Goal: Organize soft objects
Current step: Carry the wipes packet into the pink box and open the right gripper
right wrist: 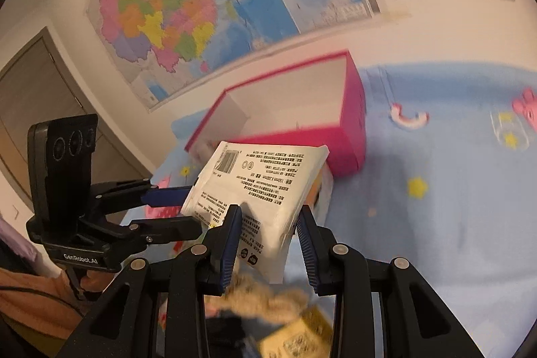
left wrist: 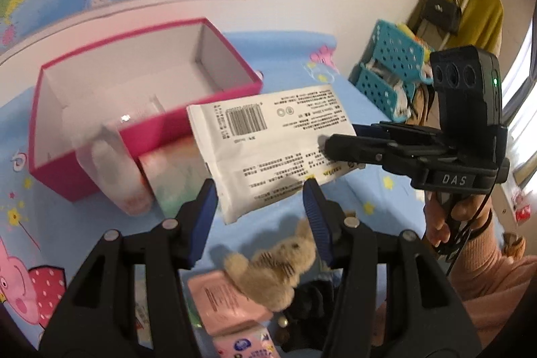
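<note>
Here, you held the white pack [left wrist: 268,140] up in the air between both grippers, above the blue cartoon sheet [left wrist: 355,190] and just in front of the open pink box [left wrist: 161,119], which sat toward the sheet's far edge by the wall. Your right gripper [right wrist: 270,237] pinched one end of the pack between its blue pads [right wrist: 231,244]. Your left gripper [left wrist: 260,200] had its fingers closed on the pack's other end, one on each side of it. Below the pack, a tan plush toy [left wrist: 278,267] lay on the sheet beside a pink tissue pack [left wrist: 228,301]. Your right hand [left wrist: 446,220] gripped the handle.
</note>
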A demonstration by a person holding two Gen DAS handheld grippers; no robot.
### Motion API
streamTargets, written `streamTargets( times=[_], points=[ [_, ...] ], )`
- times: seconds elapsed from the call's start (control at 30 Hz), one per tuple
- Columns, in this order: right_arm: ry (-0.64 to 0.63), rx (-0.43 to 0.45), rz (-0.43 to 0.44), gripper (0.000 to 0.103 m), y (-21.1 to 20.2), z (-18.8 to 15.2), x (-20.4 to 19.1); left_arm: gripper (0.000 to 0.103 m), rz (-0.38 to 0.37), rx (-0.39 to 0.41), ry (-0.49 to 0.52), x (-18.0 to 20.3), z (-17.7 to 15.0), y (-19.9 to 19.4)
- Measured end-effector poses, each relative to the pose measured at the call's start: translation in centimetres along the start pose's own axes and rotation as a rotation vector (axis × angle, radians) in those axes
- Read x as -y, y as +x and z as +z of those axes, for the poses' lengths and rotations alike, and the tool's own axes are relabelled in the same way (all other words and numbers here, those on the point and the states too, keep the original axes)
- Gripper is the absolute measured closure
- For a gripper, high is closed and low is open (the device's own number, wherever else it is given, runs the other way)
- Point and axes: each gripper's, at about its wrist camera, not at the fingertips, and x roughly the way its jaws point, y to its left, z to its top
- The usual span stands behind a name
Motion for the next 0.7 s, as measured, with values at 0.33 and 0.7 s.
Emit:
streamTargets(
  times=[0.33, 0.7],
  points=[
    [-0.028, 0.032, 0.034, 0.069, 3.4, 6.7, 0.7, 0.049, 0.010, 0.026, -0.090, -4.6, 5.7, 0.8],
    [-0.003, -0.048, -0.020, 0.068, 8.7, 10.5, 2.6, 0.049, 0.063, -0.073, -0.145, -8.8, 8.4, 6.3]
  ],
)
